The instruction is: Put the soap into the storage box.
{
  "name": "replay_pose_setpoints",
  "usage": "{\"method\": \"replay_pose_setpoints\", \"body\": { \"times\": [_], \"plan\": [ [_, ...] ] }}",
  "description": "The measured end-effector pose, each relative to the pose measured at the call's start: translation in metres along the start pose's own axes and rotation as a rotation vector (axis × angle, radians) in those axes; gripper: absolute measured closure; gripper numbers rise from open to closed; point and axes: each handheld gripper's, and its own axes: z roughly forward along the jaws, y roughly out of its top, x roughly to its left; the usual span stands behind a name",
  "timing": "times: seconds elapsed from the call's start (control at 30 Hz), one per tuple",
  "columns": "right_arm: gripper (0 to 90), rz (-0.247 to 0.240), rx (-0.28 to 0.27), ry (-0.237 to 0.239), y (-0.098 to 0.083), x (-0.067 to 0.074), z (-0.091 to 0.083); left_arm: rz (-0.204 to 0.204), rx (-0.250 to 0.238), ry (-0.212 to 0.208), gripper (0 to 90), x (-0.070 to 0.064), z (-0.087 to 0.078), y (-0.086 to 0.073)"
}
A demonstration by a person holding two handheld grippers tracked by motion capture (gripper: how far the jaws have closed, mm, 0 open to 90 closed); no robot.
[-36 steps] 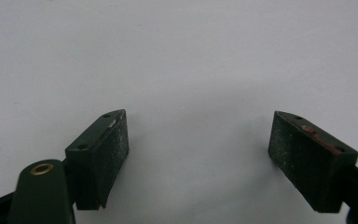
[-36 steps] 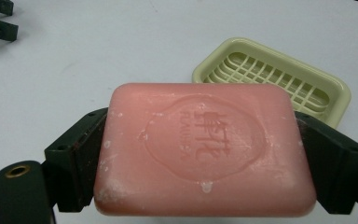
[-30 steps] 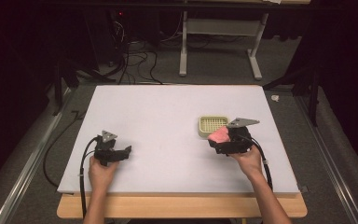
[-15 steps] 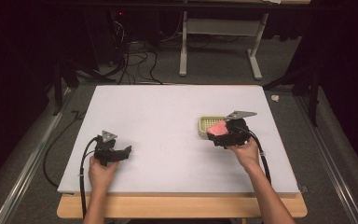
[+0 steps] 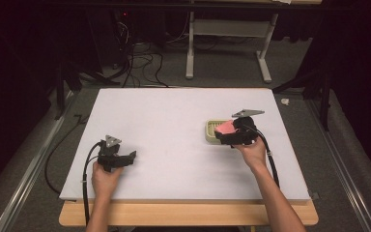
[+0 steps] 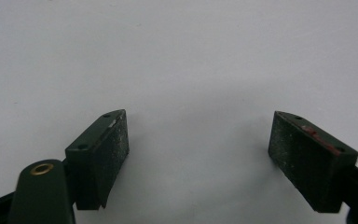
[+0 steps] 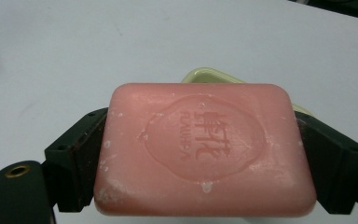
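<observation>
Pink soap bar (image 7: 205,149) clamped flat between right gripper (image 7: 205,158) jaws, above soap dish (image 7: 204,76); left gripper (image 6: 198,154) jaws wide apart, empty.

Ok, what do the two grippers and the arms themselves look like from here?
Both grippers, left gripper and right gripper, are black, each topped by a grey three-cornered plate and trailing a black cable. The jaws are blocky black wedges with speckled flat pads; one edge shows red. A brass-ringed hole sits at the base. Forearms are bare, no sleeves.

The pink soap bar (image 7: 205,149) bears embossed, mirrored characters, not clearly readable.
</observation>
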Motion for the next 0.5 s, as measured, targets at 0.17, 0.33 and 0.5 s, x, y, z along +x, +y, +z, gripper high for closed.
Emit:
{"method": "replay_pose_setpoints", "body": {
  "times": [0.17,0.33,0.5],
  "plan": [
    [13.6,0.007,0.01,-0.019,0.003,-0.003,0.005,0.0,0.0,0.0,20.7,0.0,0.0,0.0],
    [13.6,0.016,0.013,-0.03,0.007,-0.004,0.01,0.0,0.0,0.0,20.7,0.0,0.0,0.0],
    [13.6,0.025,0.019,-0.04,0.009,-0.005,0.015,0.0,0.0,0.0,20.7,0.0,0.0,0.0]
  ]
}}
